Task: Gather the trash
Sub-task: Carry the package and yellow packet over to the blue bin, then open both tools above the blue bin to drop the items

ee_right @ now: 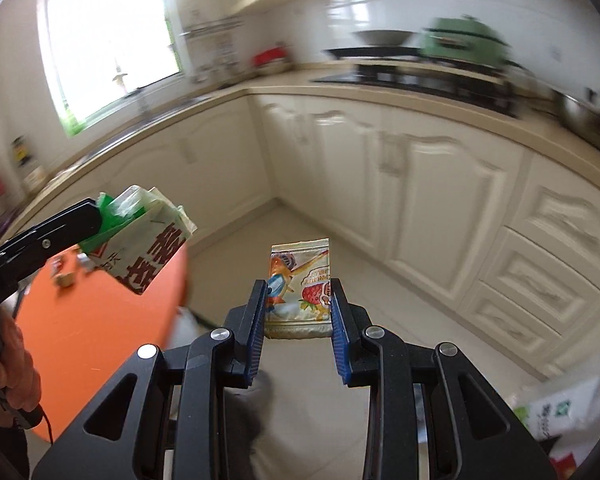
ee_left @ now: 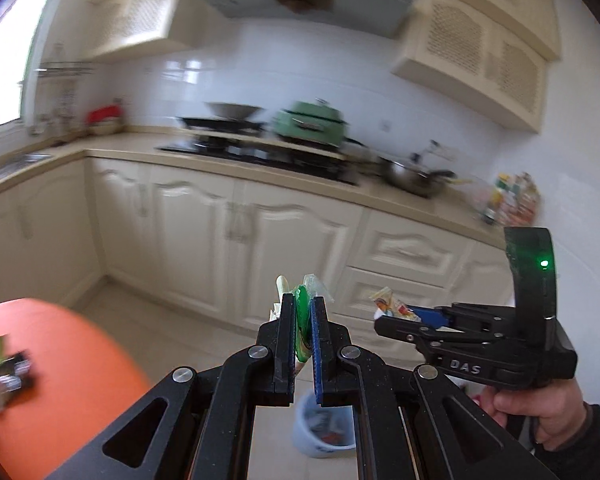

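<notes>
In the left wrist view, the left gripper (ee_left: 302, 312) is clenched on a flattened green-and-white carton (ee_left: 300, 308), which stands edge-on between the black pad and the blue pad and sticks out above the fingertips. Directly below the gripper, on the floor, sits a pale blue bin (ee_left: 326, 428) with scraps already inside it. Left of the bin an orange tabletop (ee_left: 72, 364) curves into view, carrying a few small blurred packets (ee_left: 0, 372) near its left edge. Right of the bin the right gripper (ee_left: 396, 316) is seen side-on, held by a hand (ee_left: 540, 412), with a crumpled colourful wrapper (ee_left: 388, 304) pinched at its tip. Beyond the bin, cream cabinets (ee_left: 204, 224) run under a counter with a hob, a green pot (ee_left: 310, 124) and a steel pan (ee_left: 414, 180). In the right wrist view, the right gripper (ee_right: 298, 304) grasps a strawberry-printed snack wrapper (ee_right: 300, 292) across its width, both blue pads pressing on its side edges, above the tiled floor (ee_right: 236, 240). Left of that wrapper the left gripper (ee_right: 100, 220) holds the carton (ee_right: 144, 244), printed with large dark characters, in front of the orange tabletop (ee_right: 100, 340). The bin cannot be made out in this view.
</notes>
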The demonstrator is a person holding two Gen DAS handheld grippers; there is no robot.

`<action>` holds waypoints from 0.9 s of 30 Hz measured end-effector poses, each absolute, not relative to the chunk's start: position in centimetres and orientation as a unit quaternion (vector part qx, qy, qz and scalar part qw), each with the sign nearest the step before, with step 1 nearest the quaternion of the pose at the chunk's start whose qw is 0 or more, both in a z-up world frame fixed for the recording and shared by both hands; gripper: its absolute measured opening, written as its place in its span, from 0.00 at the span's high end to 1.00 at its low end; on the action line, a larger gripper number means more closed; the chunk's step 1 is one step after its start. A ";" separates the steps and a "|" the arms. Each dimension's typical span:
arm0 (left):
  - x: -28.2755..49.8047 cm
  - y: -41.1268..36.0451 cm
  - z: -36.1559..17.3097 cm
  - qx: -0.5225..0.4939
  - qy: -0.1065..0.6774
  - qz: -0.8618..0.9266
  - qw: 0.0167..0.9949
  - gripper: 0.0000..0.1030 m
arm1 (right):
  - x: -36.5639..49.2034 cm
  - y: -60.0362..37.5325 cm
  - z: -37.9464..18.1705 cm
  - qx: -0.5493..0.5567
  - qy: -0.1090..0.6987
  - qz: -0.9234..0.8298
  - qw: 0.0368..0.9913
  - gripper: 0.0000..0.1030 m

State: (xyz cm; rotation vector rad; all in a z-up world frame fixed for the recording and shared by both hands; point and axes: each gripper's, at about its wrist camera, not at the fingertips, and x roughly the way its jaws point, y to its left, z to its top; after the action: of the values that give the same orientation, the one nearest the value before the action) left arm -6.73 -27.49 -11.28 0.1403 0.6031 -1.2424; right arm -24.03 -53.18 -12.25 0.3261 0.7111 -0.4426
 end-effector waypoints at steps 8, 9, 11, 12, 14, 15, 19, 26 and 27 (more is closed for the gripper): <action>-9.8 -40.3 -17.6 0.093 0.346 -0.630 0.690 0.97 | -30.7 -62.7 -19.0 0.211 0.387 -0.296 0.848 0.72; -10.0 -41.7 -18.8 0.099 0.357 -0.631 0.682 0.97 | -30.9 -63.3 -20.1 0.217 0.393 -0.302 0.841 0.72; -10.1 -44.8 -21.3 0.111 0.384 -0.634 0.662 0.97 | -31.7 -65.2 -22.6 0.234 0.407 -0.309 0.827 0.72; -10.2 -46.2 -22.7 0.120 0.397 -0.631 0.655 0.97 | -32.0 -66.4 -24.5 0.250 0.415 -0.309 0.818 0.72; -9.9 -49.0 -25.3 0.131 0.426 -0.627 0.639 0.97 | -32.4 -67.8 -26.7 0.261 0.428 -0.312 0.807 0.72; -9.9 -50.2 -26.2 0.135 0.437 -0.624 0.633 0.97 | -32.4 -68.7 -28.5 0.275 0.437 -0.309 0.799 0.72; -8.8 -55.4 -30.2 0.156 0.475 -0.610 0.615 0.97 | -32.5 -70.8 -32.6 0.292 0.453 -0.308 0.784 0.69; -7.9 -62.0 -34.3 0.194 0.498 -0.583 0.612 0.58 | -33.5 -72.4 -36.2 0.325 0.453 -0.332 0.761 0.14; -7.9 -62.9 -34.4 0.198 0.491 -0.575 0.623 0.38 | -33.8 -72.4 -36.3 0.325 0.452 -0.339 0.758 0.06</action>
State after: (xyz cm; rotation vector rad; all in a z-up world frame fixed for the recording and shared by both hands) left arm -7.95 -62.92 -34.45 0.4555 1.1286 -1.3217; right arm -33.79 -72.44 -36.26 0.7088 0.9851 -0.7383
